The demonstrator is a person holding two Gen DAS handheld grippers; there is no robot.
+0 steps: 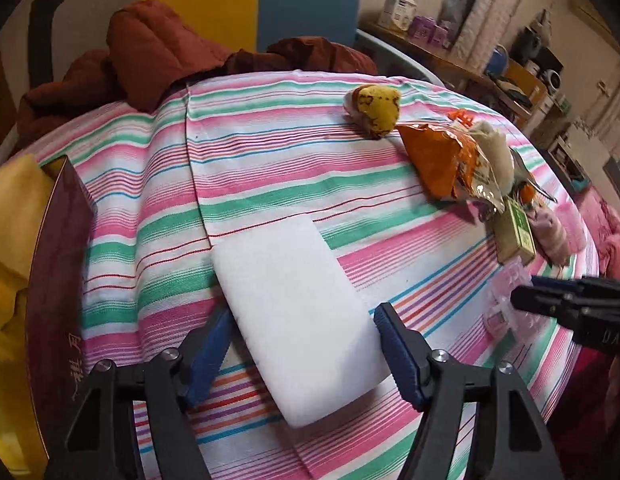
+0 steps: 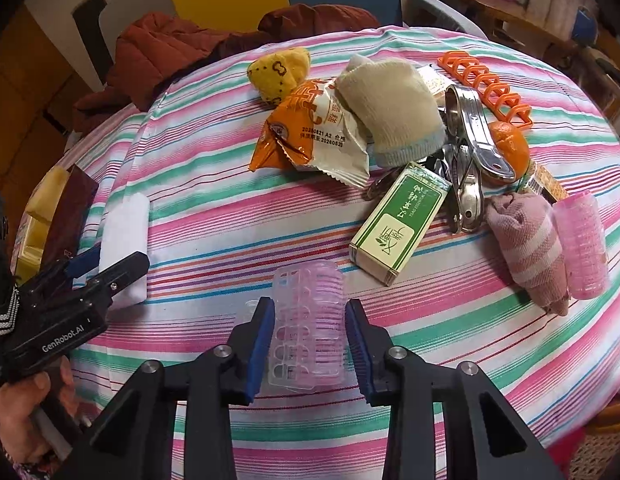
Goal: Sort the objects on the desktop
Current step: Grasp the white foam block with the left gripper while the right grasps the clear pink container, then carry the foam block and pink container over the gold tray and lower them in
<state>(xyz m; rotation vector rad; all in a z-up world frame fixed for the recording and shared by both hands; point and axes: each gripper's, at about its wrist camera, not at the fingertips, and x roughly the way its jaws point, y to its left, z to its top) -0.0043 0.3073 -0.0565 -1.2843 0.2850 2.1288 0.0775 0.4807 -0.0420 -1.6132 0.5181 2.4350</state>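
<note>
A white foam block lies on the striped tablecloth. My left gripper straddles it, jaws open, pads beside its two long sides with small gaps. The block also shows in the right wrist view with the left gripper around it. A clear pink hair roller lies between the open jaws of my right gripper, apart from both pads. The right gripper enters the left wrist view from the right, over that roller.
A heap at the table's right: yellow pouch, orange snack bag, beige sock, green box, metal clips, orange, orange rack, pink sock, pink roller. A dark red box stands at left.
</note>
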